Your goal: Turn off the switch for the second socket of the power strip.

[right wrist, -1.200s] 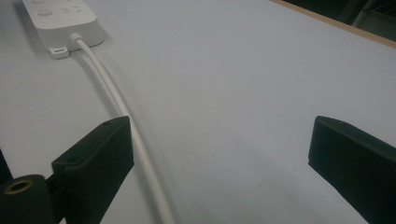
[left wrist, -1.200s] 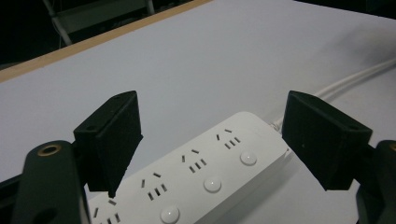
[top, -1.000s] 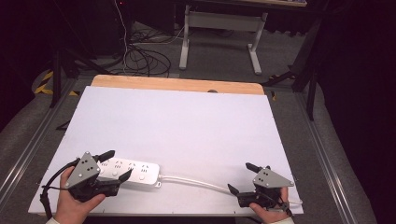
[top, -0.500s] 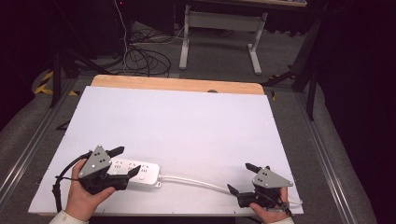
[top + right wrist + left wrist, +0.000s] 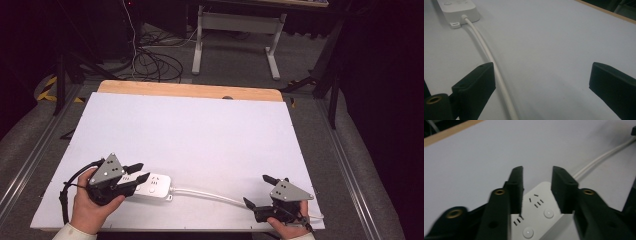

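Lab or workshop, white-topped table [image 5: 200, 130], tangled floor cables [image 5: 150, 62], metal bench frame [image 5: 235, 30]

Broad bare table [image 5: 200, 130] ahead — only power strip [image 5: 155, 184] and cord [image 5: 210, 194] along the near edge.

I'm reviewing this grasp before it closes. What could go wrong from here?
1. The left hand-held gripper is open astride the white power strip, jaws above its top face; closing there may skid across the smooth casing or press a round button.
2. Lifting the strip would drag its white cord, which runs to the open right hand-held gripper near the table's front edge and could snag on it.
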`<state>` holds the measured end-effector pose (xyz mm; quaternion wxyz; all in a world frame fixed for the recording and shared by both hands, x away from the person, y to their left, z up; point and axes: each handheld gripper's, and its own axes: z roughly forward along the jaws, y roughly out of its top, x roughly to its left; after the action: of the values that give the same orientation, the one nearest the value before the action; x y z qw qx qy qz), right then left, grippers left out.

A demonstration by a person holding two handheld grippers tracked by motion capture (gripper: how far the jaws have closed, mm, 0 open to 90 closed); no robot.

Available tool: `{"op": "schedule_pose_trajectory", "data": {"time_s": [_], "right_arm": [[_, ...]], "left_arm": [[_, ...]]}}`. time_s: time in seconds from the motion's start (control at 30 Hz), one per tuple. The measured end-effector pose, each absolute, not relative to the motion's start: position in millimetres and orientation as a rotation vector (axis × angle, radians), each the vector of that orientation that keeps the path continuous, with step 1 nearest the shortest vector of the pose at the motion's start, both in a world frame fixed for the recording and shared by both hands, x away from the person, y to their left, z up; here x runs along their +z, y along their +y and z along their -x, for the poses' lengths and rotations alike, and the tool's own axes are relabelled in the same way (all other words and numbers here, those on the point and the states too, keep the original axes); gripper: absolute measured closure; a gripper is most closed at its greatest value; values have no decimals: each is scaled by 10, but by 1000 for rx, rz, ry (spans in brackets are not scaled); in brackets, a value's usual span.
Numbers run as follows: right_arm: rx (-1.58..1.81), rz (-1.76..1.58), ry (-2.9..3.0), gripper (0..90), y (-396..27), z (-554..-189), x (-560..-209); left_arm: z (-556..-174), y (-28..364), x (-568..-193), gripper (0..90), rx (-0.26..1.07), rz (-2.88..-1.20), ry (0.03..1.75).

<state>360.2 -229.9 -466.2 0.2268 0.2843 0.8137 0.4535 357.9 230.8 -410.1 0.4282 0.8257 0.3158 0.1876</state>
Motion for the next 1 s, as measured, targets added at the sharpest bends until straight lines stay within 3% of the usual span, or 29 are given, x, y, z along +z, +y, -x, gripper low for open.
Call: {"op": "schedule_pose_trajectory", "data": {"time_s": [0.1, 0.17, 1.0], "right_arm": [[1248, -784, 2242, 77, -2300, -3601, -4662], [1251, -784, 2240, 77, -2300, -3602, -4664], [1245, -778, 2247, 76, -2300, -3601, -4667]], "left_arm": [[-3603, 2329, -4084, 853, 407, -2082, 798], [-3609, 2334, -4078, 899, 386, -2095, 811], [-3719, 2250, -4081, 900, 340, -2315, 936]]}}
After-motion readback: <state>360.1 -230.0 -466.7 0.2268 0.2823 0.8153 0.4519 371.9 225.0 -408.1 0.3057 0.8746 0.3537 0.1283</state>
